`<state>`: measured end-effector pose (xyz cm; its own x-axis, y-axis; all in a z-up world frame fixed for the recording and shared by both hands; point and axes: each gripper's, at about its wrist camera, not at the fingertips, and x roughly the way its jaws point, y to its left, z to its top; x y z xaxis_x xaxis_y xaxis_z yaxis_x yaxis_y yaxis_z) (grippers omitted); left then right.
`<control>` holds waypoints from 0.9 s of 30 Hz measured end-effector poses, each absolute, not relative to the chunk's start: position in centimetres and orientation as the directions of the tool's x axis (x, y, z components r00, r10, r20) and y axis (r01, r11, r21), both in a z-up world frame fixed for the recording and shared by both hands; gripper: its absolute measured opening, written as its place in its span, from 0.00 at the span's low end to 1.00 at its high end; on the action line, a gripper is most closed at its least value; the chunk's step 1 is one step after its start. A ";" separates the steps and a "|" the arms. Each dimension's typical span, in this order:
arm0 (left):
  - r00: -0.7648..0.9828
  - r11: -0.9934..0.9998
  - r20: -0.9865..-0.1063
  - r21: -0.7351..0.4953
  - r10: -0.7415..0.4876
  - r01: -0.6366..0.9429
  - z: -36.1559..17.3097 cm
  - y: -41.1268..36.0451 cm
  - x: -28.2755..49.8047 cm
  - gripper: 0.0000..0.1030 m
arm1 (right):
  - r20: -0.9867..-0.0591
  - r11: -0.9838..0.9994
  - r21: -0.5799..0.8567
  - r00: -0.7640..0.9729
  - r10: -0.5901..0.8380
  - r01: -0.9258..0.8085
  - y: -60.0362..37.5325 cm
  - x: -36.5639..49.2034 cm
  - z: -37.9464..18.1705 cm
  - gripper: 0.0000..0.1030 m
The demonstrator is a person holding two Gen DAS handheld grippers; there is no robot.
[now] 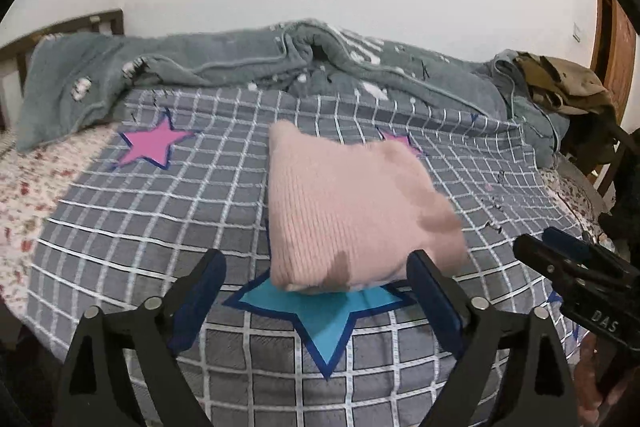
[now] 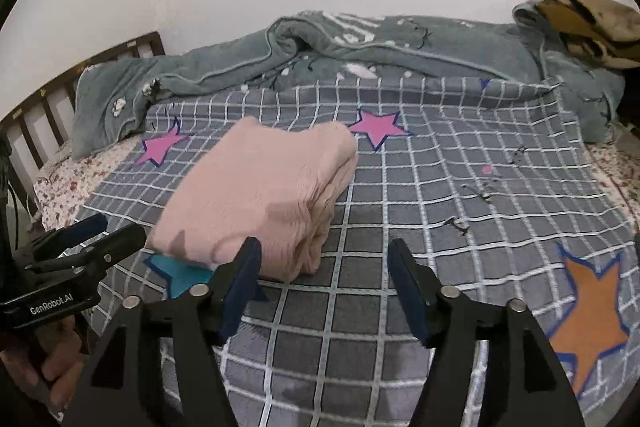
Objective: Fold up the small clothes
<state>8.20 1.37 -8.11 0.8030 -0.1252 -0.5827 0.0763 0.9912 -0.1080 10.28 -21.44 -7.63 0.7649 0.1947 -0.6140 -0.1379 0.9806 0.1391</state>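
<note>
Both wrist cameras look forward and downward along their own fingers from the near edge of the bed [image 1: 120, 227], toward the far edge and wall. The left view sits left of the right view; both share the folded pink garment [image 2: 260, 187] near mid-bed, seen close.

light: even, dim indoor | shadows: soft | blur: slight (motion) | edges: fisheye-bent
</note>
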 end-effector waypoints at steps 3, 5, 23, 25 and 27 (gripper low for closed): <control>0.812 0.993 -0.572 -0.095 -0.114 0.072 -6.6 1.2 6.7 0.94 | -0.606 0.980 0.144 0.771 0.194 -0.134 -22.1 8.7 -5.8 0.69; 0.816 0.992 -0.566 -0.098 -0.121 0.079 -5.5 1.0 5.5 0.95 | -0.593 0.984 0.130 0.786 0.174 -0.120 -22.4 7.5 -4.8 0.76; 0.851 0.994 -0.513 -0.052 -0.110 0.097 -2.0 -0.9 0.5 0.97 | -0.537 0.995 0.069 0.837 0.100 -0.074 -24.1 1.3 -1.2 1.00; 0.853 0.994 -0.511 -0.054 -0.108 0.094 -2.0 -0.9 0.4 0.97 | -0.540 0.995 0.071 0.836 0.101 -0.074 -24.0 1.3 -1.3 1.00; 0.852 0.994 -0.512 -0.053 -0.107 0.092 -2.1 -0.9 0.5 0.97 | -0.541 0.995 0.071 0.835 0.101 -0.074 -23.9 1.3 -1.4 1.00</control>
<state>0.45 -0.92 -2.06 0.8525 -0.1065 -0.5118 0.0923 0.9943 -0.0533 1.32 -23.94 -1.43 0.8347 0.1005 -0.5415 -0.0739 0.9948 0.0707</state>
